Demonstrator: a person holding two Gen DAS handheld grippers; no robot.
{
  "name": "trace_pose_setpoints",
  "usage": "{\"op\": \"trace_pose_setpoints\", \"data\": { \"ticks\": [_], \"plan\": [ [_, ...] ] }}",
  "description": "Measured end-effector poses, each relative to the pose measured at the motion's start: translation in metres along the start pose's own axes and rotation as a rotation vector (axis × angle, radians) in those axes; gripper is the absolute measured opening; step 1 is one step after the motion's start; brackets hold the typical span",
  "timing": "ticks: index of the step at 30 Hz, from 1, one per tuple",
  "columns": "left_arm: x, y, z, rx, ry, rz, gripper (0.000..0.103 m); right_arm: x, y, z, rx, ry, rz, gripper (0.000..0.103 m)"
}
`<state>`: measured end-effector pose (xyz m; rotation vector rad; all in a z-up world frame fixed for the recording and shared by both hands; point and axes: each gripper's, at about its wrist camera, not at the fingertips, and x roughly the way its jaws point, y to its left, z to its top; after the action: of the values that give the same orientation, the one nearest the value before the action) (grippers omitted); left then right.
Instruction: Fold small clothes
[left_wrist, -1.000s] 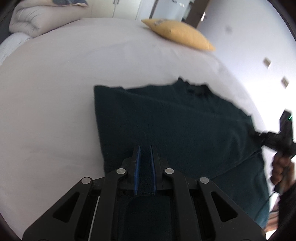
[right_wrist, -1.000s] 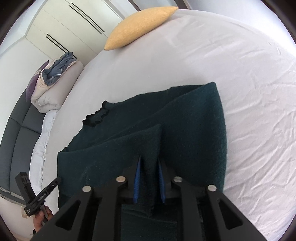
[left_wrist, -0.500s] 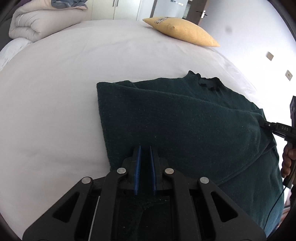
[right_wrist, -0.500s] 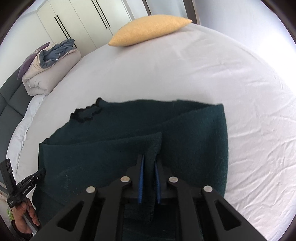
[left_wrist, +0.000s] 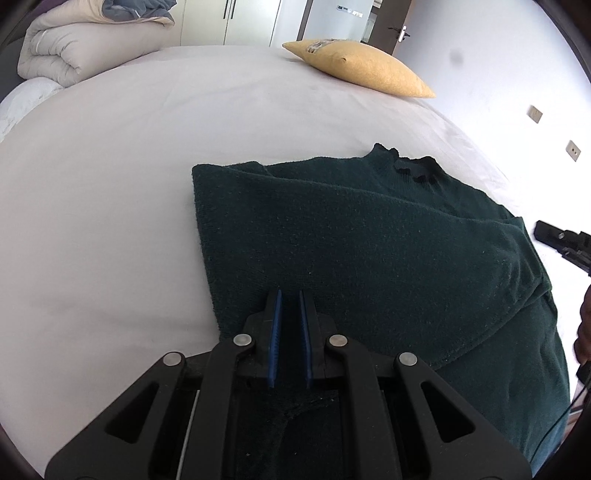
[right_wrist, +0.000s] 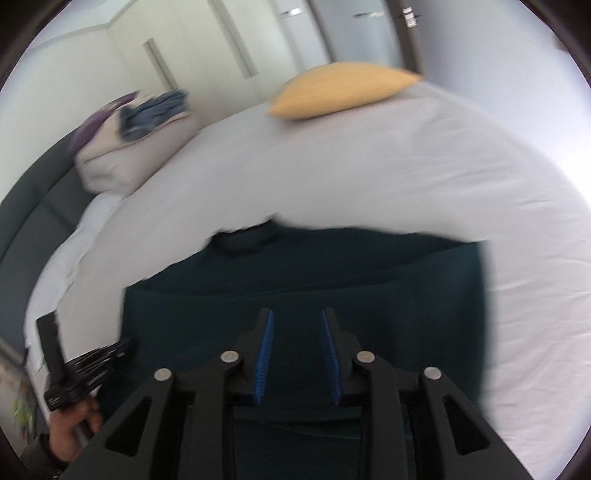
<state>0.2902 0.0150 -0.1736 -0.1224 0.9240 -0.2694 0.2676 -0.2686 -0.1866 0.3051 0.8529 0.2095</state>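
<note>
A dark green knitted sweater (left_wrist: 369, 251) lies folded on the white bed, collar at the far side. My left gripper (left_wrist: 290, 299) is shut on the sweater's near edge, with cloth between the blue pads. In the right wrist view, which is blurred, the sweater (right_wrist: 332, 273) lies flat below my right gripper (right_wrist: 297, 317), whose jaws stand apart with nothing between them. The right gripper also shows at the right edge of the left wrist view (left_wrist: 565, 243). The left gripper shows at lower left in the right wrist view (right_wrist: 85, 369).
A yellow pillow (left_wrist: 362, 70) lies at the far side of the bed. A rolled beige duvet (left_wrist: 85, 44) with blue cloth on top sits at the far left. White bed sheet (left_wrist: 110, 221) surrounds the sweater. Wardrobe doors stand behind.
My right gripper has opened and let go of the sweater fold, and it is moving, blurring its view. The sweater now lies flatter. The left gripper stays shut on the cloth.
</note>
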Motion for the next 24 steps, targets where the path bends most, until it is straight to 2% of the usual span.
{"op": "trace_pose_setpoints", "data": {
  "ticks": [1, 3, 6, 8, 12, 14, 15, 16, 17, 18, 19, 20, 22, 23, 24],
  "plan": [
    [0.000, 0.002, 0.000, -0.006, -0.001, -0.009, 0.010, 0.011, 0.002, -0.002, 0.002, 0.023, 0.021, 0.039],
    [0.000, 0.005, 0.000, -0.017, -0.002, -0.025, 0.010, 0.031, -0.004, -0.012, 0.023, 0.066, -0.001, 0.040],
    [0.000, 0.008, -0.001, -0.020, -0.008, -0.040, 0.010, 0.027, -0.030, -0.022, 0.082, 0.022, 0.077, 0.032],
    [0.000, 0.009, -0.001, -0.022, -0.010, -0.043, 0.010, 0.016, -0.049, -0.025, 0.138, 0.008, 0.086, 0.026],
    [-0.005, 0.003, -0.003, 0.002, -0.010, -0.007, 0.010, -0.014, -0.077, -0.032, 0.218, -0.032, -0.019, 0.021],
    [-0.012, -0.005, -0.007, 0.034, -0.011, 0.040, 0.010, -0.031, -0.068, -0.032, 0.198, -0.075, -0.074, 0.026],
    [-0.014, -0.008, -0.009, 0.041, -0.012, 0.050, 0.010, -0.036, -0.059, -0.029, 0.178, -0.096, -0.060, 0.029],
    [-0.016, -0.010, -0.011, 0.043, -0.013, 0.055, 0.010, -0.040, -0.052, -0.029, 0.162, -0.112, -0.039, 0.040],
    [-0.017, -0.010, -0.013, 0.038, -0.011, 0.059, 0.010, -0.040, -0.044, -0.027, 0.146, -0.117, -0.028, 0.057],
    [-0.019, -0.010, -0.015, 0.033, -0.009, 0.059, 0.010, -0.036, -0.034, -0.026, 0.125, -0.110, -0.038, 0.065],
    [-0.022, -0.010, -0.017, 0.027, -0.008, 0.059, 0.010, -0.029, -0.028, -0.027, 0.103, -0.091, -0.056, 0.079],
    [-0.025, -0.010, -0.018, 0.022, -0.006, 0.061, 0.010, -0.017, -0.023, -0.030, 0.072, -0.037, -0.083, 0.083],
    [-0.035, -0.011, -0.021, 0.020, -0.007, 0.070, 0.010, 0.001, -0.020, -0.037, 0.012, 0.052, -0.181, 0.079],
    [-0.044, -0.013, -0.024, 0.023, -0.019, 0.076, 0.010, 0.000, -0.017, -0.041, -0.018, 0.051, -0.249, 0.072],
    [-0.054, -0.014, -0.028, 0.028, -0.040, 0.078, 0.010, -0.010, -0.017, -0.045, -0.020, 0.025, -0.246, 0.070]
  ]
}}
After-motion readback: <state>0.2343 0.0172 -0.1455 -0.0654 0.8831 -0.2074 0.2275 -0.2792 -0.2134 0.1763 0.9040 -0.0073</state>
